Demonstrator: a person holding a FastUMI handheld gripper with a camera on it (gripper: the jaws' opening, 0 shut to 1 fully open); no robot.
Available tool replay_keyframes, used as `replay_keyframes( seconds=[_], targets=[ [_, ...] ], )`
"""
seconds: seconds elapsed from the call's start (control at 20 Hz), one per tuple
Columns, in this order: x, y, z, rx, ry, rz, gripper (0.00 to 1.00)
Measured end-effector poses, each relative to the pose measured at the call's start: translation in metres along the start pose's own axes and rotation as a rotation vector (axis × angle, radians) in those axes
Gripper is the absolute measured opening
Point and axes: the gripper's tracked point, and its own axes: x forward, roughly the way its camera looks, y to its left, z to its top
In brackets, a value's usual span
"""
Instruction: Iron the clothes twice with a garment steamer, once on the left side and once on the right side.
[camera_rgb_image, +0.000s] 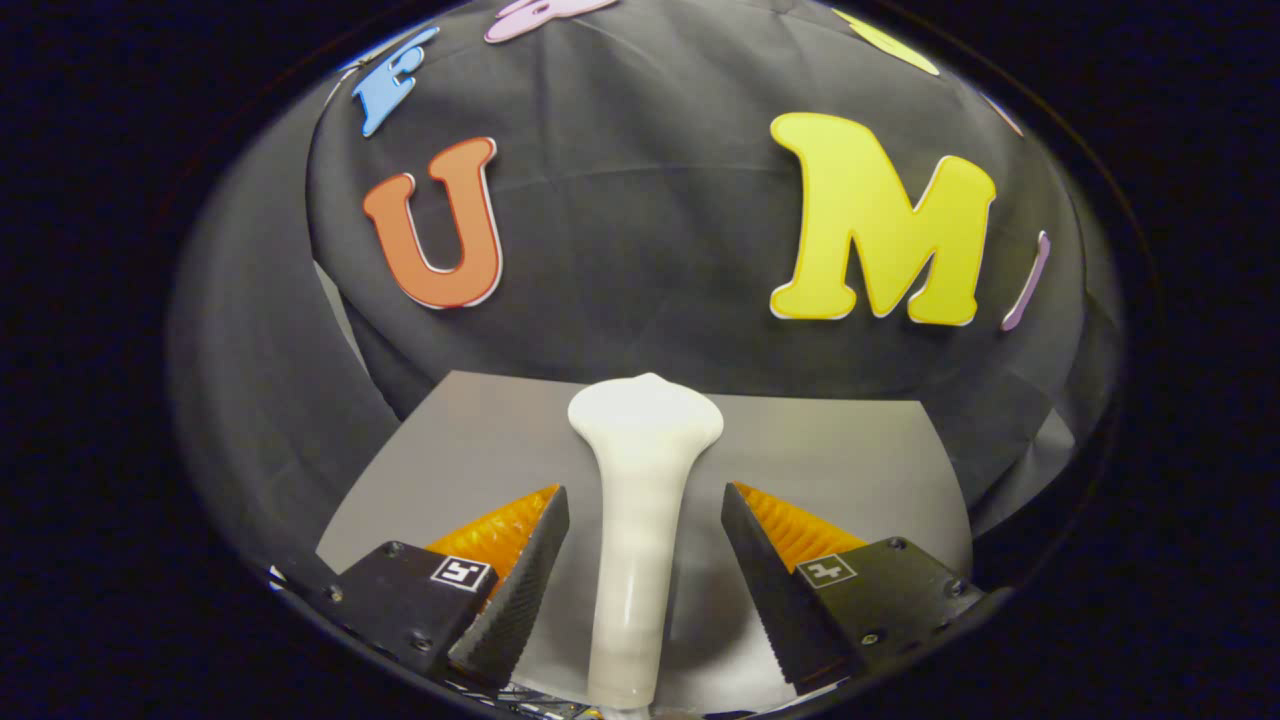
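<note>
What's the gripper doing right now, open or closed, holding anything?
Gripper: open, holding nothing. The steamer stands between its fingers with gaps on both sides.

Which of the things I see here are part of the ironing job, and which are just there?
For the job:
- white garment steamer, standing between the fingers
- gripper, open, fingers either side of the steamer, not touching

Just there:
- grey table
- black cloth wall
</note>
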Motion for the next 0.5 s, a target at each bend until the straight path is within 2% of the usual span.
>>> replay_keyframes(
  seconds=[0.1,0.2,0.45,0.5],
  targets=[
    [0.012,0.002,-0.006,0.0,0.052,-0.001,0.95],
    [0.022,0.002,-0.01,0.004,0.094,-0.003,0.9],
    [0.035,0.001,-0.011,-0.012,0.154,-0.032,0.63],
    [0.039,-0.001,-0.012,-0.018,0.162,-0.044,0.61]
  ],
)
